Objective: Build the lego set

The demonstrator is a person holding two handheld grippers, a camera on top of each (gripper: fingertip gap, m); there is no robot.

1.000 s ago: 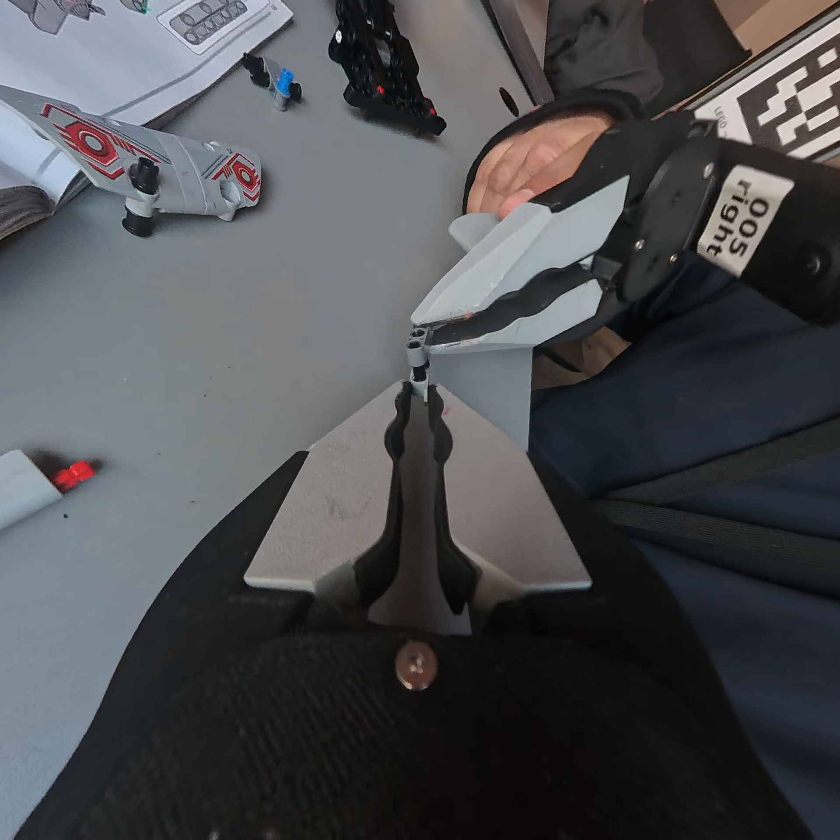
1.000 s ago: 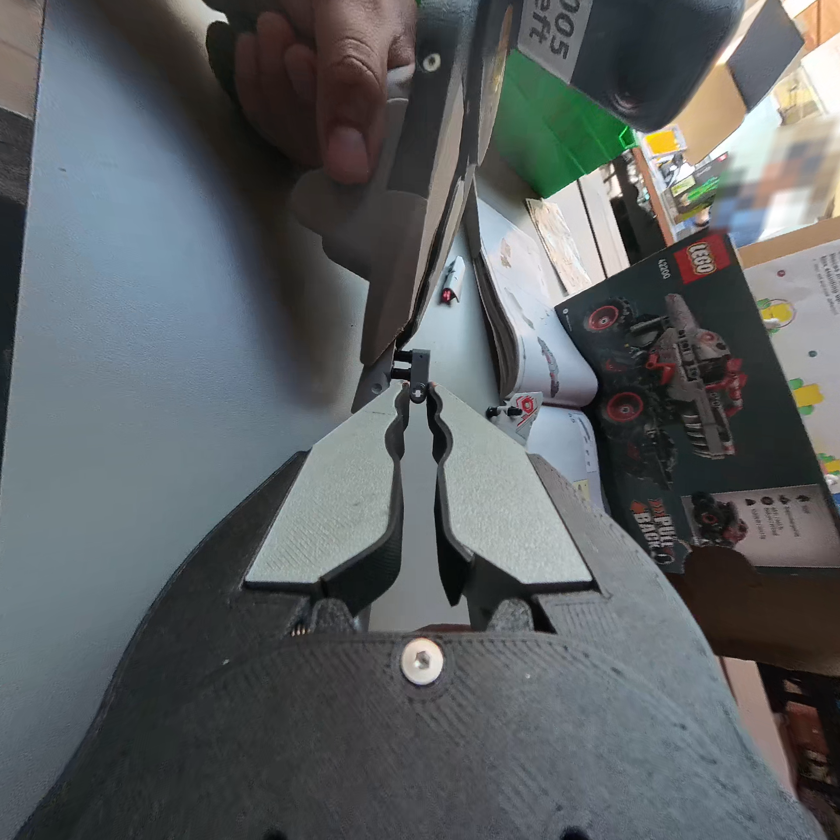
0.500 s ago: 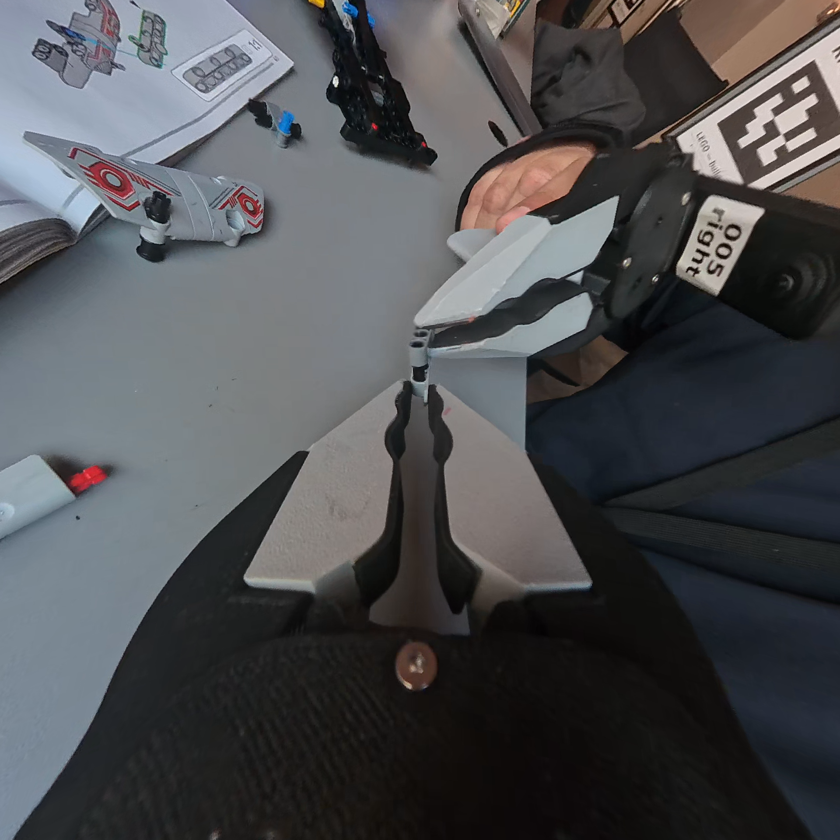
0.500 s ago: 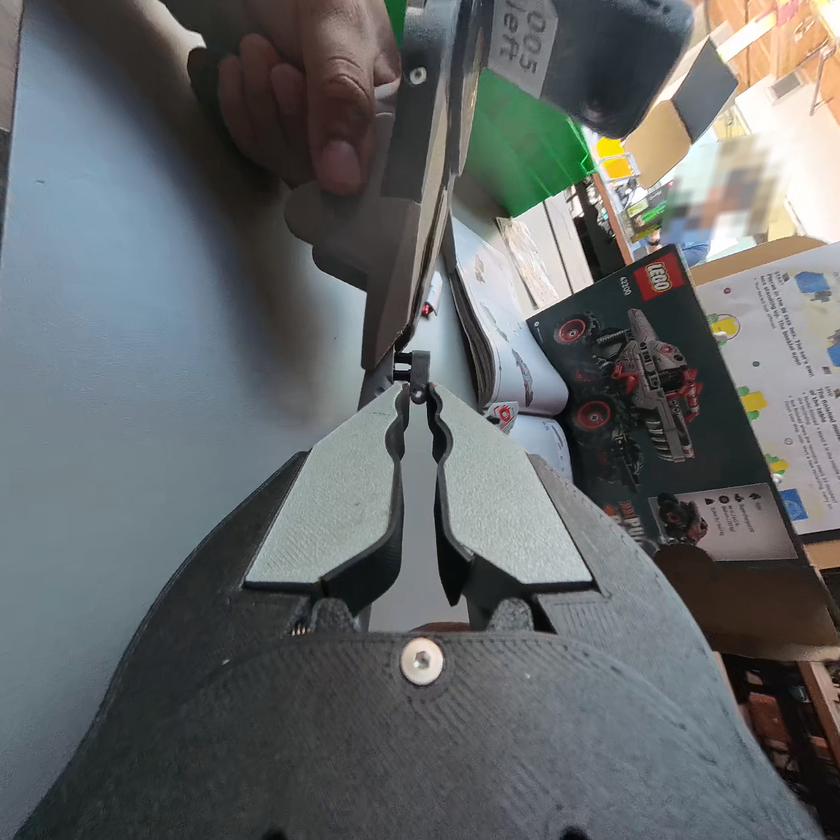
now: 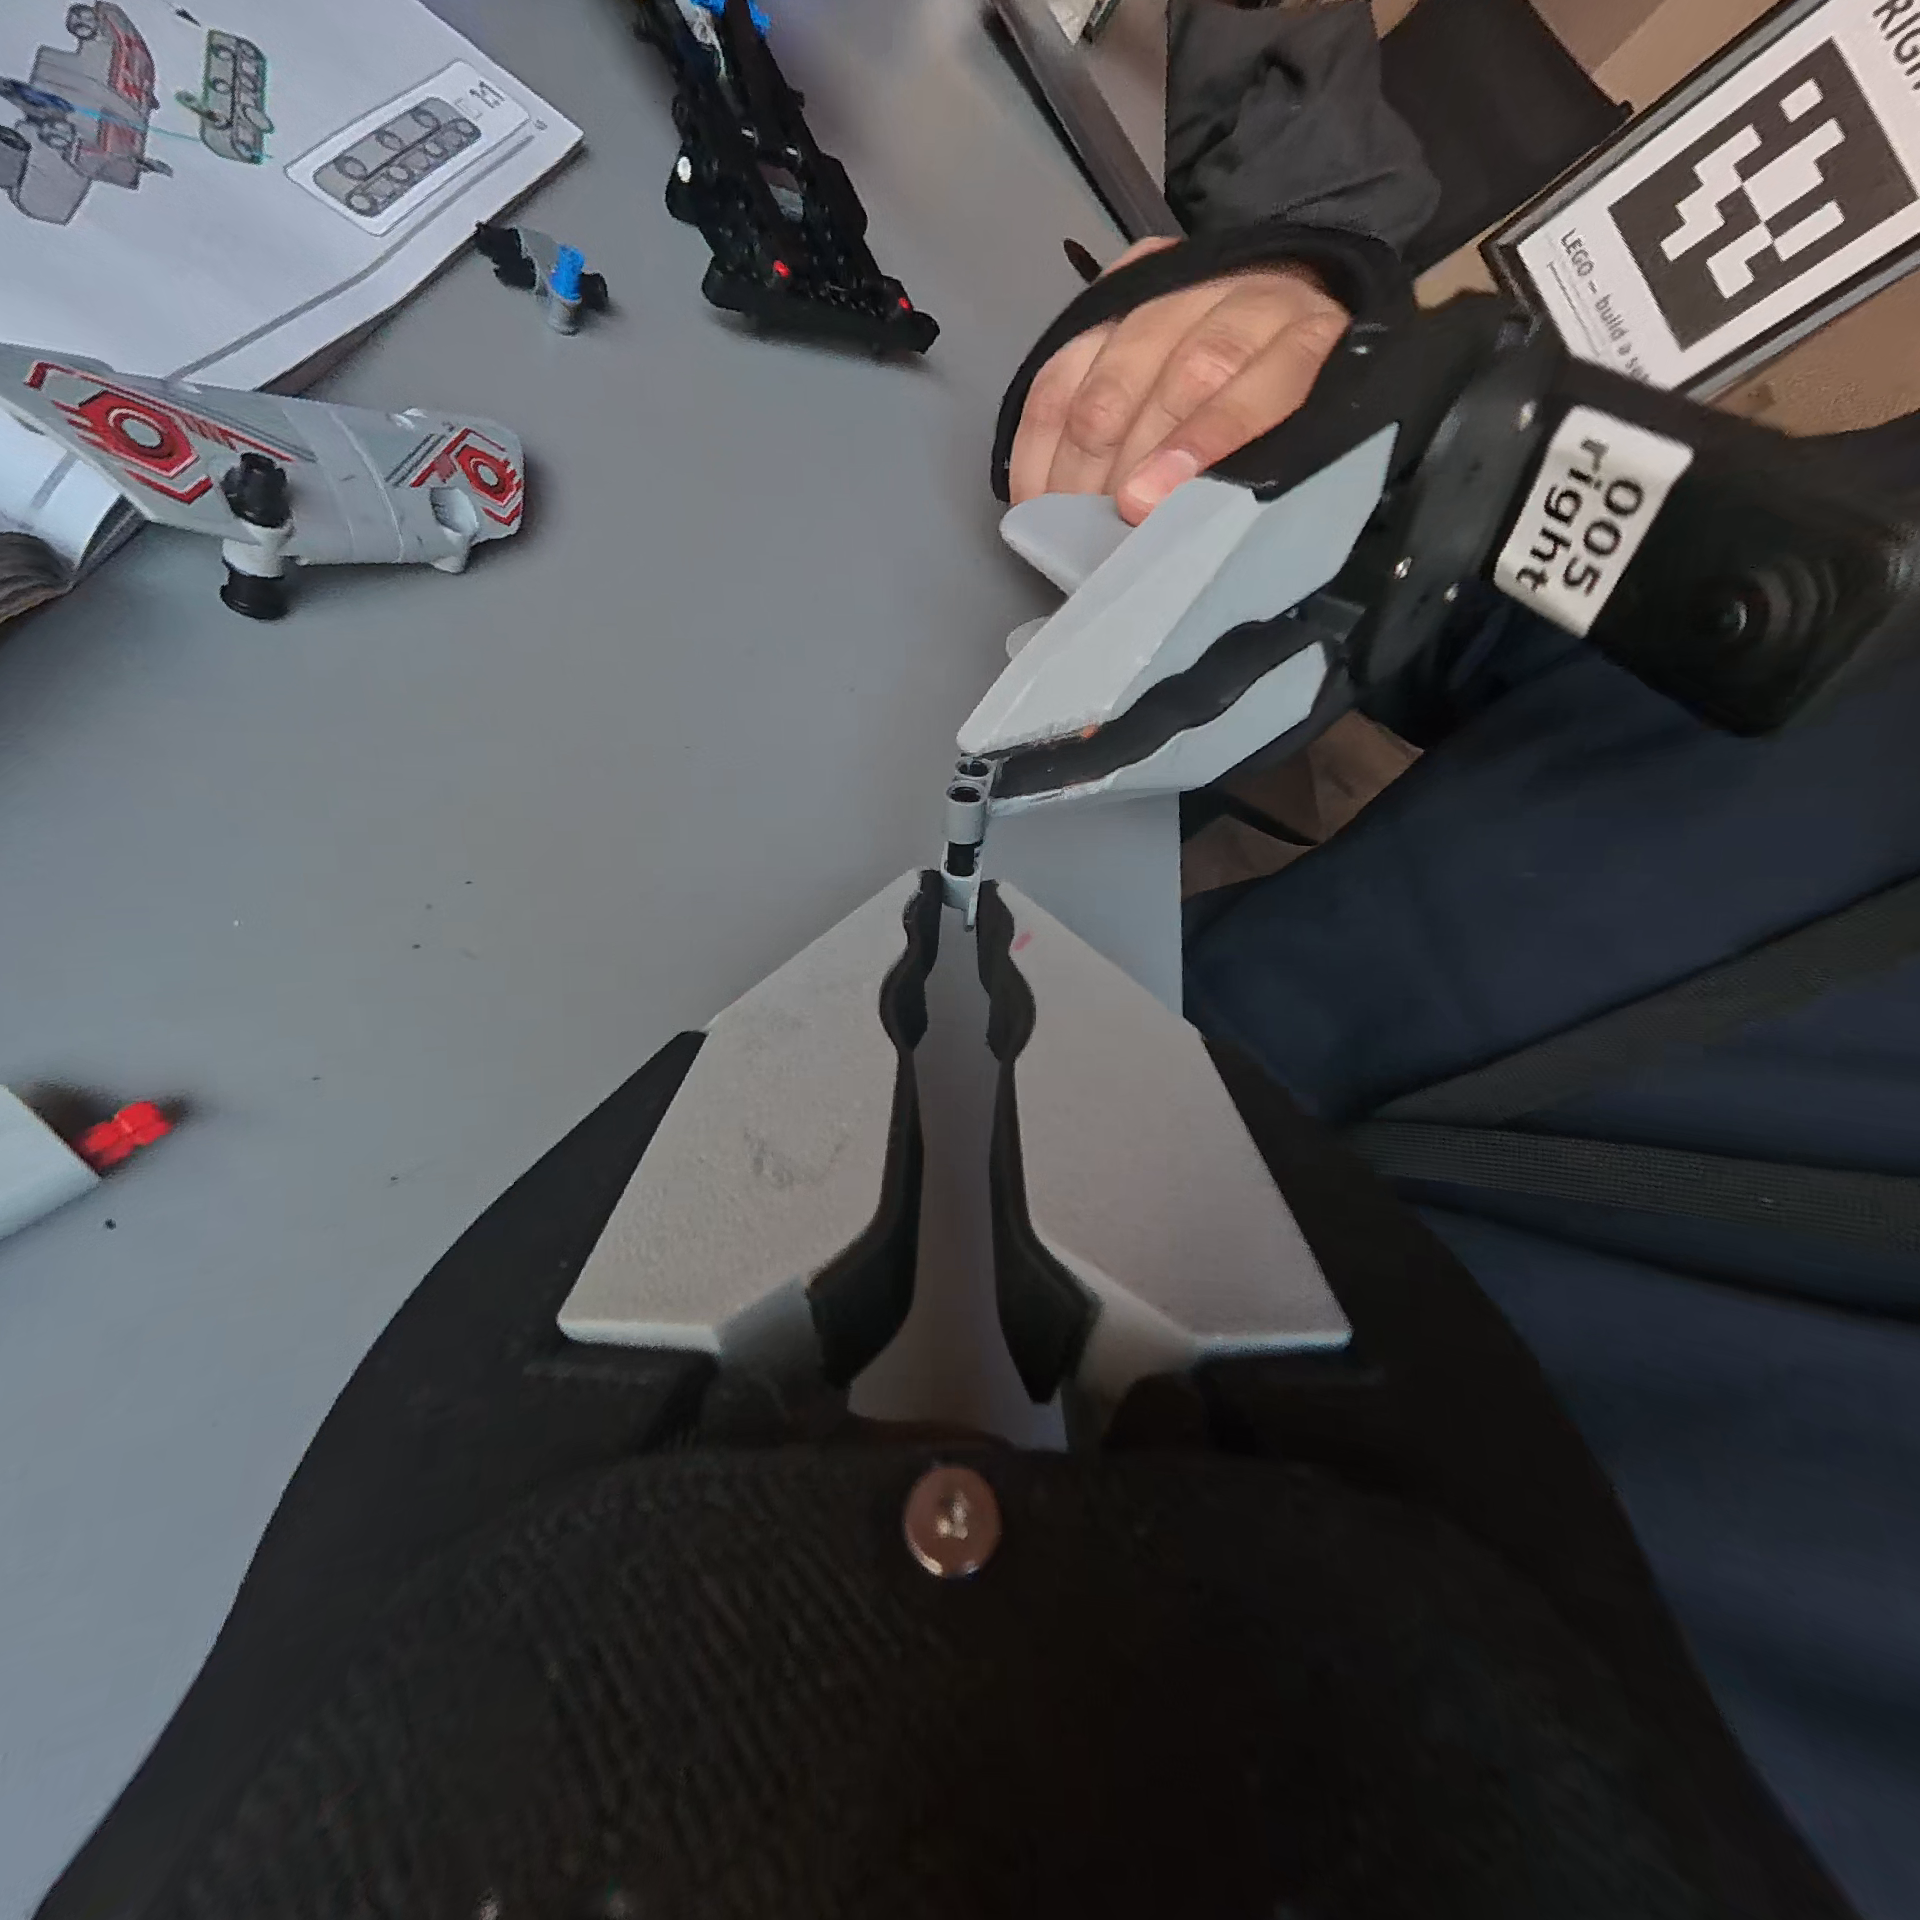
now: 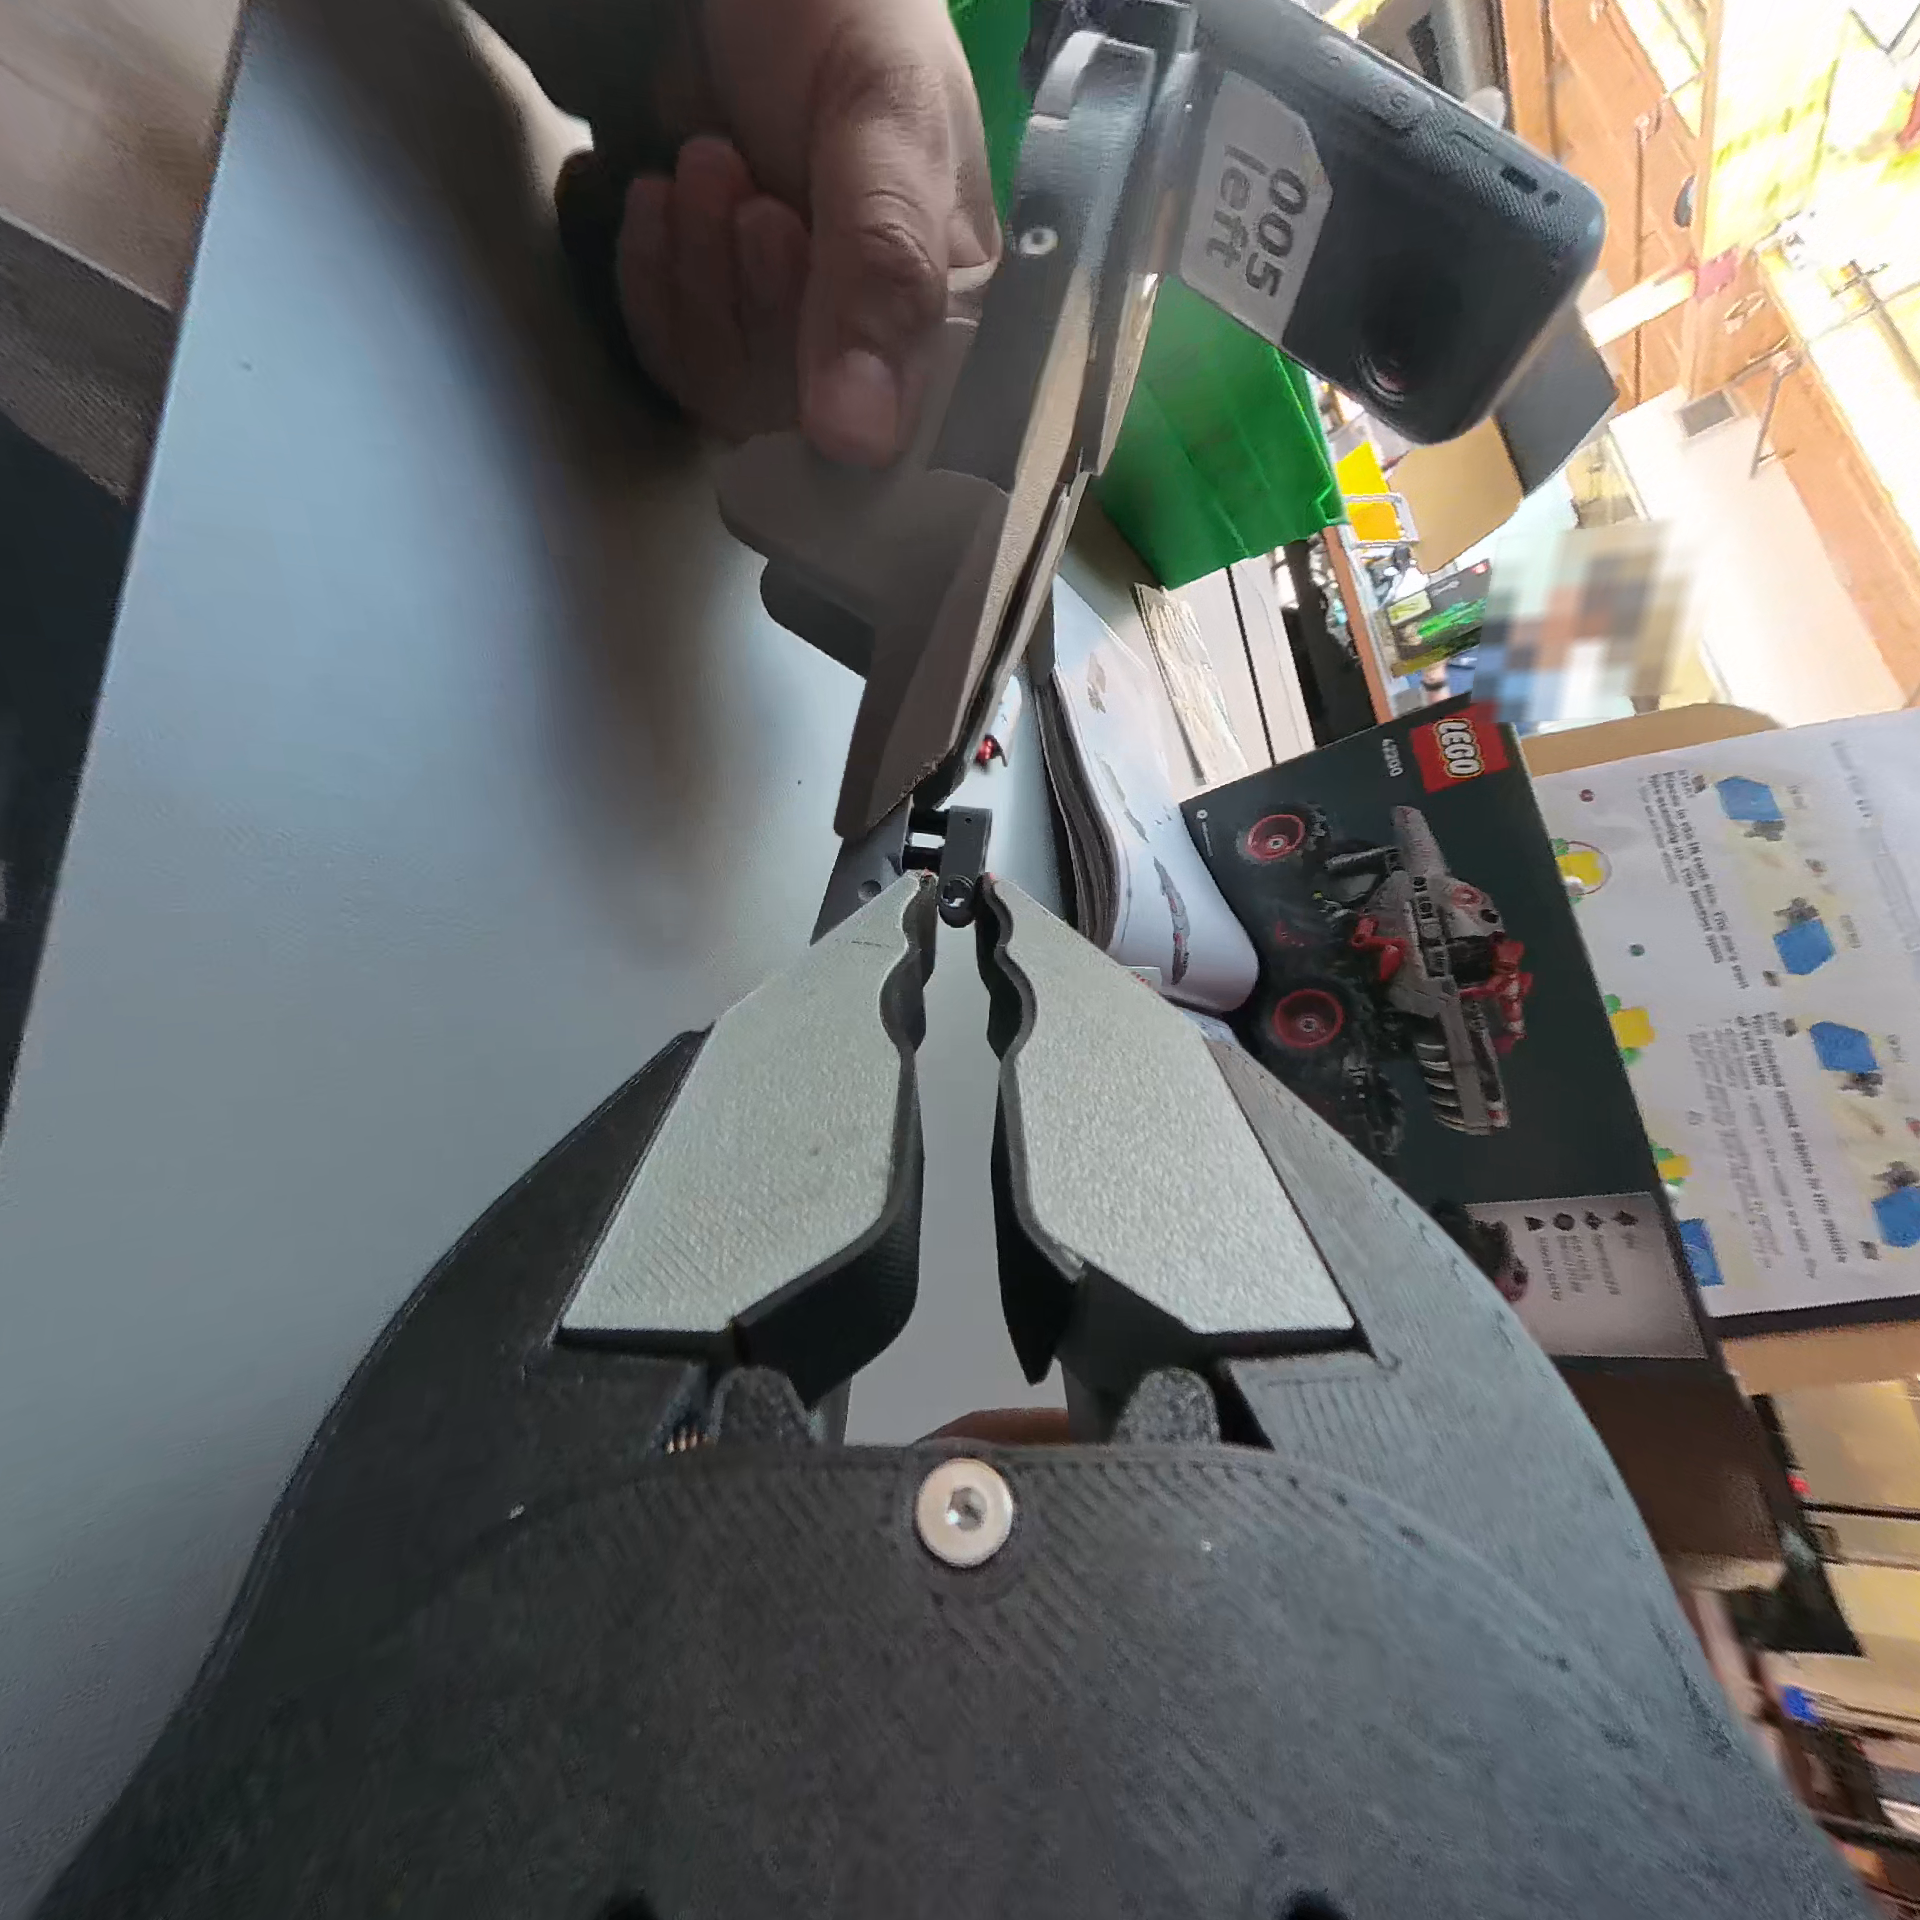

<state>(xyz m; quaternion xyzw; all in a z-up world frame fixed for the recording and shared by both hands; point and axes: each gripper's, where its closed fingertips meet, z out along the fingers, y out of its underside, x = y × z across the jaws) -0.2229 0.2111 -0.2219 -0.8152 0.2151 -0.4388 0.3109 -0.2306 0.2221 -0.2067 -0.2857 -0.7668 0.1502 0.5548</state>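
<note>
Both grippers, left [image 5: 958,902] and right [image 6: 952,902], pinch one small connector piece [image 5: 964,831] midair; chassis [image 5: 784,208] and panel [image 5: 270,473] lie unjoined: build far from done.

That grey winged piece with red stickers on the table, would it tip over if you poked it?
The winged piece probably rocks easily: it leans on one small black peg, with its wide wing overhanging. It looks like stiff, light plastic, so a poke would likely slide it across the smooth grey table.

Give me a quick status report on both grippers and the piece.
Left hand-held gripper shut on small grey connector. Right hand-held gripper shut on same connector's other end. Held above table, nothing in the way.
</note>
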